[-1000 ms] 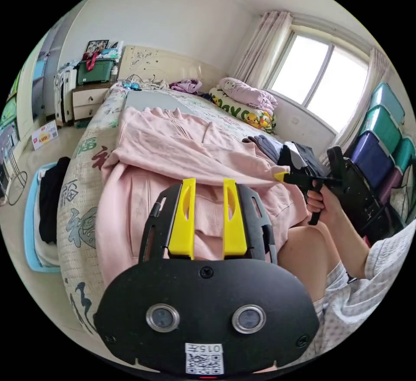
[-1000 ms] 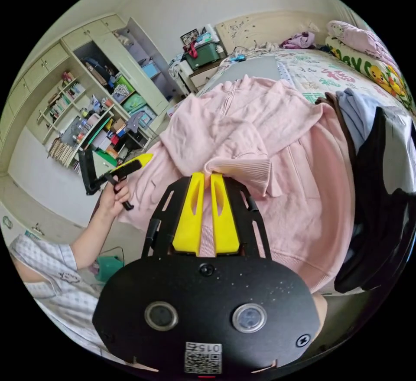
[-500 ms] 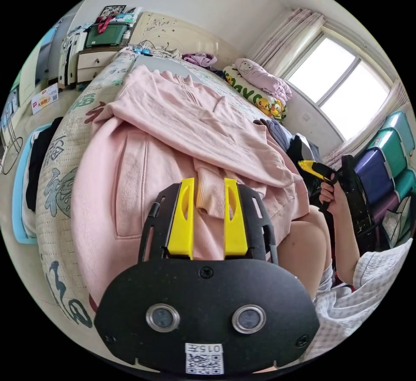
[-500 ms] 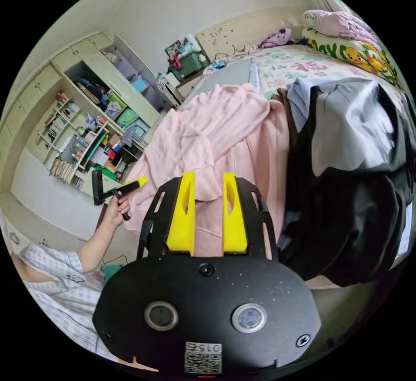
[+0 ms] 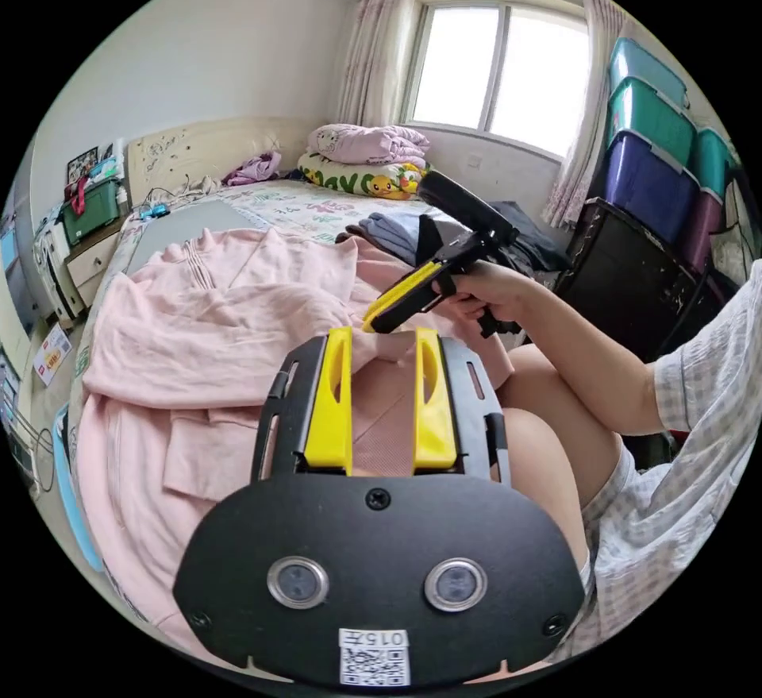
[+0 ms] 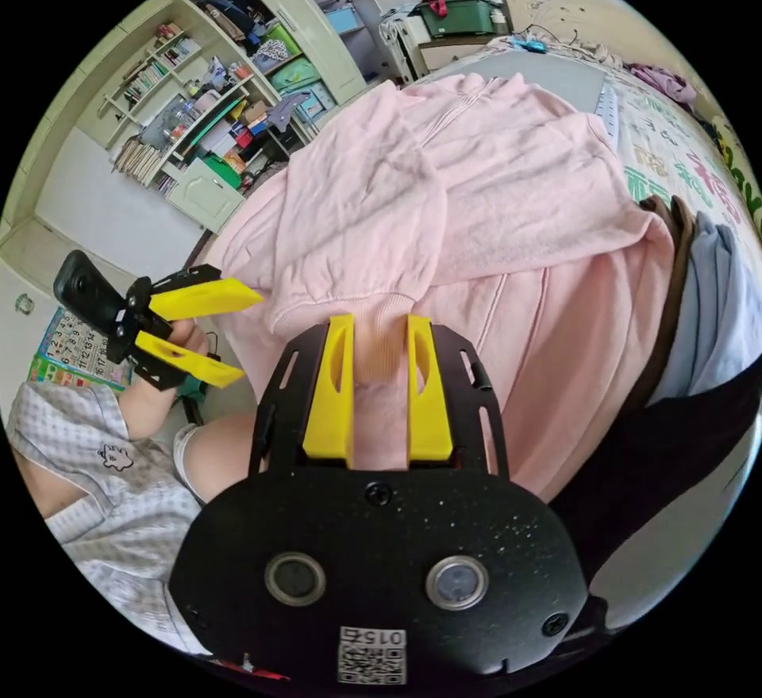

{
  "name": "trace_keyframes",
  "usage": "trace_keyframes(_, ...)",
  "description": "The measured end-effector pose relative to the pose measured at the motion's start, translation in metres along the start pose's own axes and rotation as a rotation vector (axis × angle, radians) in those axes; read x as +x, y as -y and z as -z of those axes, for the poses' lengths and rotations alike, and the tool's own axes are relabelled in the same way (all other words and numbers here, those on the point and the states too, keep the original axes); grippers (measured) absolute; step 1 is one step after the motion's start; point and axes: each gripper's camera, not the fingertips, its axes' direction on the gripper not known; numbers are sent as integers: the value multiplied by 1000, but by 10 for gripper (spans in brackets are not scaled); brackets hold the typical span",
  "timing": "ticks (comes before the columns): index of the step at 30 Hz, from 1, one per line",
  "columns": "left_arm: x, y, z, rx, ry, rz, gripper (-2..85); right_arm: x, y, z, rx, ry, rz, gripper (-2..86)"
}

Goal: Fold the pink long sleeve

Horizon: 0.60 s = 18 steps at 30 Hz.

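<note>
Left gripper view: left claw (image 5: 382, 333) jaws apart over soft pink long-sleeve top (image 5: 238, 309) on bed; right claw (image 6: 379, 325) jaws apart, ribbed cuff (image 6: 373, 313) between them.

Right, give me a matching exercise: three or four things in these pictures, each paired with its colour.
Things:
1. long sleeve
2. storage box beside the window
3. crate on the bedside cabinet
4. jaws of the left tongs

Colours:
A. yellow
B. green
C. pink
D. purple

Pairs: 1-C, 2-D, 3-B, 4-A
</note>
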Motion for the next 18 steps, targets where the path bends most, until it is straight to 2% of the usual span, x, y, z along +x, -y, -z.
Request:
trace_keyframes(4,9,-11,-41,-136,112,4,57,27,-31,21,134,201,-48,91)
trace_keyframes(7,6,-21,-51,-159,143,40,31,-2,-33,28,124,112,20,87)
trace_keyframes(10,2,-27,-52,-130,129,87,20,-21,-39,37,140,47,42,51)
trace_keyframes(12,-1,-30,-50,-102,110,126,15,-16,-46,50,179,92,16,30)
trace_keyframes(15,5,-28,-40,-44,109,117,10,-3,-72,90,356,229,-27,13)
trace_keyframes(18,13,-18,-41,-12,109,88,8,-7,-89,105,432,244,-38,9)
